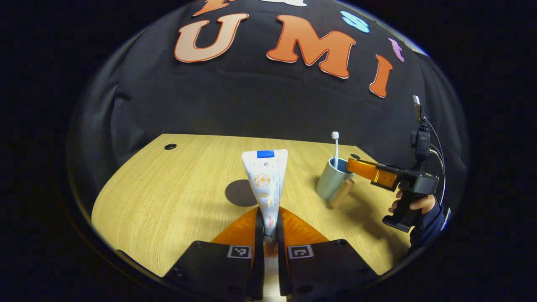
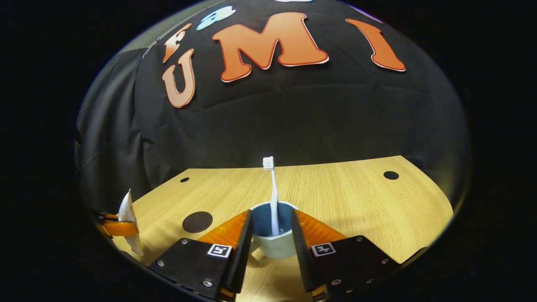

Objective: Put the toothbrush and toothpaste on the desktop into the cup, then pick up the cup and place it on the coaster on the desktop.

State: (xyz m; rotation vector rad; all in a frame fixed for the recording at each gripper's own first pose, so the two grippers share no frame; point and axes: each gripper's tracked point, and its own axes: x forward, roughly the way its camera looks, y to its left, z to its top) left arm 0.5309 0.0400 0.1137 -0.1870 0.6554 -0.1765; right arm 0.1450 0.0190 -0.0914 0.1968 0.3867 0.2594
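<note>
My left gripper (image 1: 268,214) is shut on the lower end of a white toothpaste tube (image 1: 265,176), which it holds upright above the wooden desktop (image 1: 168,197). Just behind the tube lies a dark round coaster (image 1: 238,193). At the right stands a pale blue cup (image 1: 331,180) with a wooden handle (image 1: 342,193), a white toothbrush (image 1: 335,147) upright inside it. My right gripper (image 2: 272,214) is shut on the cup (image 2: 272,247) near its rim, with the toothbrush (image 2: 273,197) rising between the fingers. The coaster (image 2: 197,221) lies to the cup's left.
A hand (image 1: 415,204) in a dark sleeve holds the right gripper (image 1: 356,164) at the desk's right edge. The left gripper (image 2: 119,227) with the toothpaste (image 2: 126,212) hangs at the far left. Cable holes (image 1: 170,146) (image 2: 391,175) pierce the desktop's back corners. The black cloth wall stands behind.
</note>
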